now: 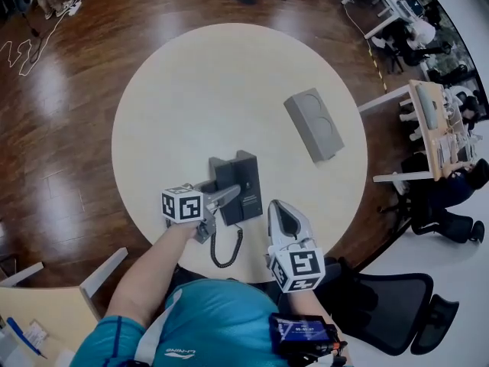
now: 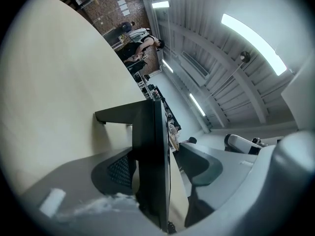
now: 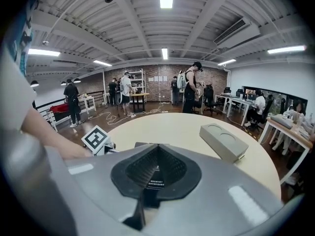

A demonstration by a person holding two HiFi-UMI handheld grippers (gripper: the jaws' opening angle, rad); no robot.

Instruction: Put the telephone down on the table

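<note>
Fingers (image 2: 203, 167) of the left gripper (image 2: 160, 171) stood wide apart with the telephone (image 1: 238, 183) between them. Its dark body showed edge-on in the left gripper view, with a strip of pale tabletop visible between it and the pad on either side, so neither pad pressed on it. The telephone lay on the round table (image 1: 206, 90), close to the edge nearest the person, and its coiled cord (image 1: 226, 251) trailed back toward that edge. The right gripper (image 1: 279, 209) had its fingers closed together on nothing, and its tip sat just beside the telephone's right side. A grey box (image 1: 314, 124) rested well apart, farther across the table to the right.
</note>
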